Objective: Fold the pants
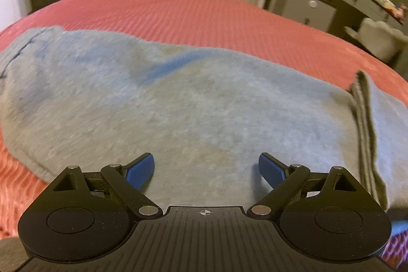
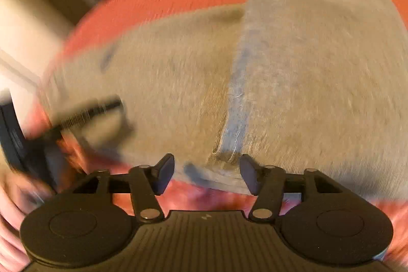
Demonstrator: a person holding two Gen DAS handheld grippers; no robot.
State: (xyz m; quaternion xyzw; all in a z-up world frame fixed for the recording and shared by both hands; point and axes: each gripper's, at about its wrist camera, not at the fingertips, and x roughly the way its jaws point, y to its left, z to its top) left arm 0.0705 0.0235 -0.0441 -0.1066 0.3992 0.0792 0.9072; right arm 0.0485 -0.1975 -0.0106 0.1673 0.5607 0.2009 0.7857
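Grey pants (image 1: 193, 103) lie flat on bed w/ red bedspread (image 1: 204, 17), one part folded over the rest. Left tool (image 1: 206, 170) wide open over the fabric, gripping nothing. Right tool (image 2: 207, 173) also open, empty, at pants' near edge; view blurry.

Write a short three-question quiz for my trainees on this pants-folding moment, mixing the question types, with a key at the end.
1. True or false: the left gripper has its jaws closed on the grey pants.
2. What colour is the bedspread under the pants? A. coral red B. white C. green
3. In the right wrist view, what lies just ahead of the right gripper?

Key:
1. False: both jaws stand apart, holding nothing.
2. A.
3. The edge of a folded-over layer of the pants, with a bluish seam running away from the gripper.
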